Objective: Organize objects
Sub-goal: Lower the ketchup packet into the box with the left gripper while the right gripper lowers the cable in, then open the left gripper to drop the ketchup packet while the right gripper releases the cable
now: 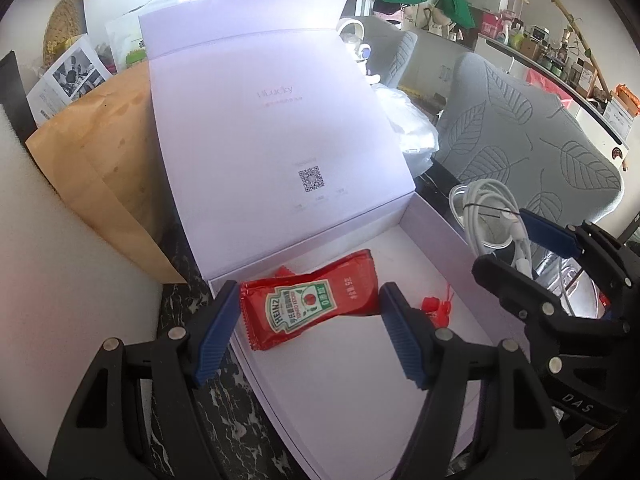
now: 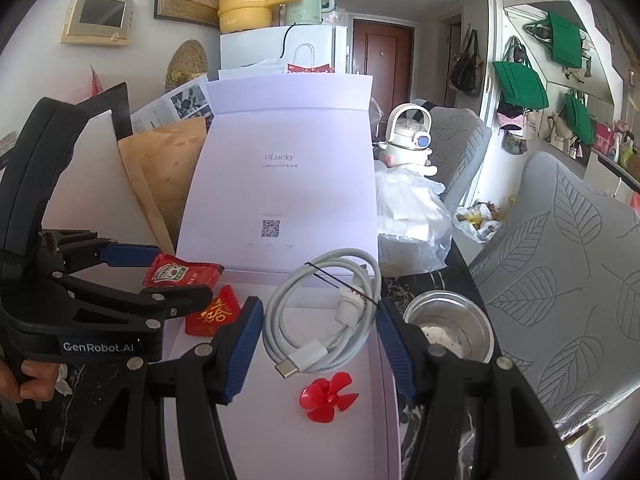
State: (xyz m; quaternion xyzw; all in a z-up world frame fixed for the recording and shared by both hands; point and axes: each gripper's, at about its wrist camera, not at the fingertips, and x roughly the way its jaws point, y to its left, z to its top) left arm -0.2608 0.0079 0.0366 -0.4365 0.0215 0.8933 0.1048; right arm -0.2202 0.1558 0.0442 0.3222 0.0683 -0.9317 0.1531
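A white gift box (image 1: 360, 380) lies with its lid (image 1: 272, 120) standing up behind it. My left gripper (image 1: 308, 292) is shut on a red Heinz ketchup packet (image 1: 304, 308), held by its ends just above the box's near left corner. The right wrist view shows that gripper (image 2: 182, 276) and packet (image 2: 180, 274) at the left. My right gripper (image 2: 318, 304) is shut on a coiled white USB cable (image 2: 320, 356) over the box (image 2: 280, 420). From the left wrist view the right gripper (image 1: 502, 240) and the cable (image 1: 480, 208) are at the box's right wall.
A red plastic propeller (image 2: 328, 398) and a red packet with gold lettering (image 2: 216, 316) lie inside the box. A metal cup (image 2: 452, 320) stands right of the box, beside a grey leaf-patterned chair (image 2: 560, 260). A brown paper bag (image 1: 108, 168) and a white plastic bag (image 2: 412, 224) flank the lid.
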